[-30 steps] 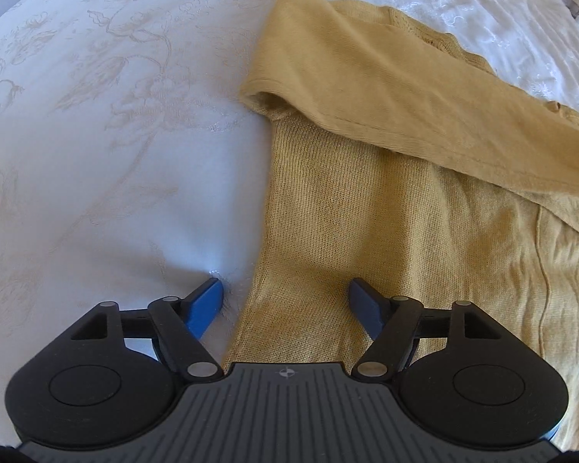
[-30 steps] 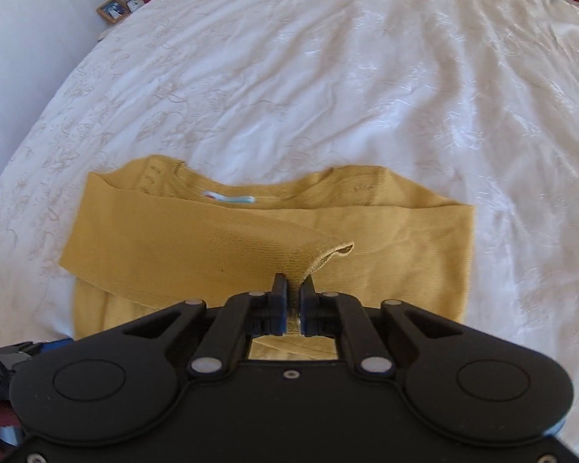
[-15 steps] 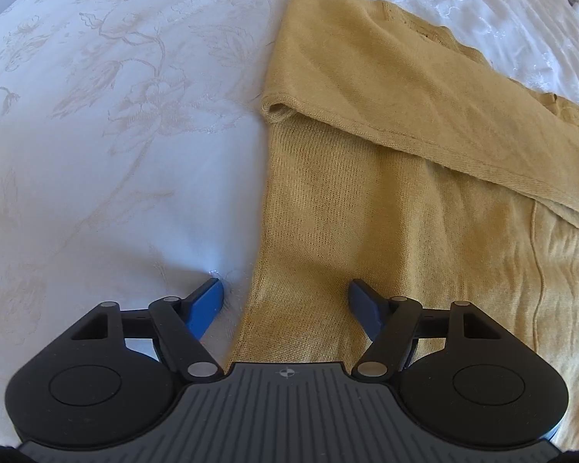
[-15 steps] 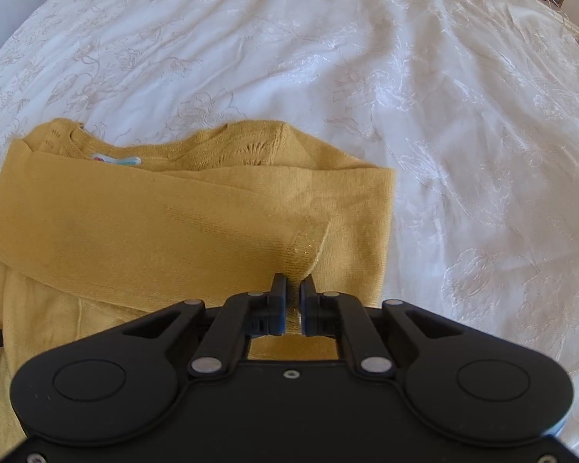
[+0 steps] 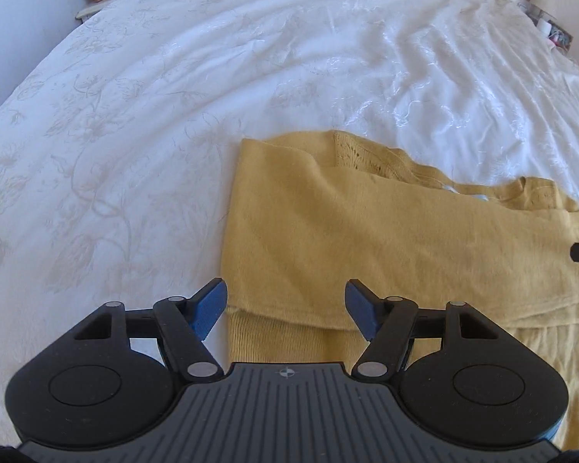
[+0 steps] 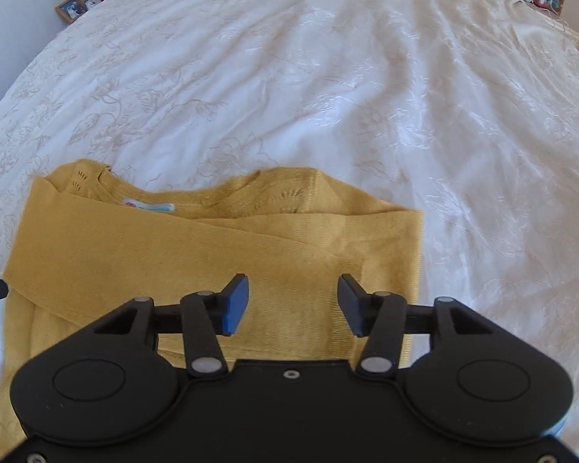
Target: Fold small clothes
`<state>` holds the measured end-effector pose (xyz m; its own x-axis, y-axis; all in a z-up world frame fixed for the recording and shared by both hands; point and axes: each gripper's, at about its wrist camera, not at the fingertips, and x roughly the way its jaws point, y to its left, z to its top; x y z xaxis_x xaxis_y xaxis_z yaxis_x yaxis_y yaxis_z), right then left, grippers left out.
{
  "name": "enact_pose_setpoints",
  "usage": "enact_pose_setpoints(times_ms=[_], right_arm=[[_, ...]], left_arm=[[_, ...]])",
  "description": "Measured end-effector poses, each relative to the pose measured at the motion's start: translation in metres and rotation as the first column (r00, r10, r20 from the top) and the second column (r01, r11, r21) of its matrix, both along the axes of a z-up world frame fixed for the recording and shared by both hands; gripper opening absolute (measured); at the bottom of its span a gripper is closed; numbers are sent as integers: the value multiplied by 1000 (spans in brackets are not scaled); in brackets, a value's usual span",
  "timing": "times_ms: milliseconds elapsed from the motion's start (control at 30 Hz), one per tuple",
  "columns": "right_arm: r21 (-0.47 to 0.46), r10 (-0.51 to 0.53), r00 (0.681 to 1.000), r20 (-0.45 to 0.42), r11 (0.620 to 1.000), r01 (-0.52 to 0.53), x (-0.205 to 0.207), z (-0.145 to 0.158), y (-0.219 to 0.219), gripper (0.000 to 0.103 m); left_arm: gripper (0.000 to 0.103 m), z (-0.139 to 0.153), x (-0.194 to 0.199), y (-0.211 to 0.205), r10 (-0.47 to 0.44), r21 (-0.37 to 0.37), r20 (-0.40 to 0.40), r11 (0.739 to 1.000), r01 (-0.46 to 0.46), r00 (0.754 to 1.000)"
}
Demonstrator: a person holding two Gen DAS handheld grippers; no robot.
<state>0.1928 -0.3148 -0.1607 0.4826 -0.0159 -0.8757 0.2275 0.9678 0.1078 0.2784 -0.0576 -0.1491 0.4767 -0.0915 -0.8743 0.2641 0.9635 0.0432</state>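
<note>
Nearest me, the left gripper (image 5: 285, 303) hung over the sweater's near left edge, its jaws well apart and holding nothing; the right gripper (image 6: 293, 305) hovered above the sweater's right side, its jaws opening with only knit below them and nothing pinched. The mustard sweater (image 6: 212, 254) lay flat on the white embroidered bedspread (image 6: 328, 77), both sleeves folded across its body, the collar with its pale label (image 6: 148, 206) on the far side; beyond, a framed photo (image 6: 71, 7) stood on a far-left nightstand.
</note>
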Motion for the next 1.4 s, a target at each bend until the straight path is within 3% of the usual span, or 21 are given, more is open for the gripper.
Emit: enact_pose_setpoints(times_ms=[300, 400, 533, 700, 1000, 1200, 1400], right_arm=[[-16, -26, 997, -69, 1000, 25, 12, -29, 3, 64], [-20, -44, 995, -86, 999, 42, 13, -36, -4, 76], [4, -49, 993, -110, 999, 50, 14, -48, -11, 87], [40, -26, 994, -106, 999, 31, 16, -57, -10, 103], [48, -72, 995, -71, 996, 76, 16, -67, -11, 103], [47, -30, 994, -101, 998, 35, 21, -65, -14, 103], [-30, -96, 991, -95, 995, 94, 14, -54, -26, 101]], left_arm=[[67, -38, 50, -1, 98, 93, -115, 992, -88, 988], [76, -46, 56, 2, 110, 94, -146, 991, -97, 983], [103, -55, 60, -1, 121, 146, -140, 984, -100, 983], [103, -60, 65, 7, 130, 99, -164, 989, -114, 978], [103, -66, 51, 22, 108, 28, -91, 994, -106, 990], [103, -62, 45, 32, 91, 4, -57, 996, -91, 994], [97, -43, 38, 52, 150, 52, 12, 987, -150, 989]])
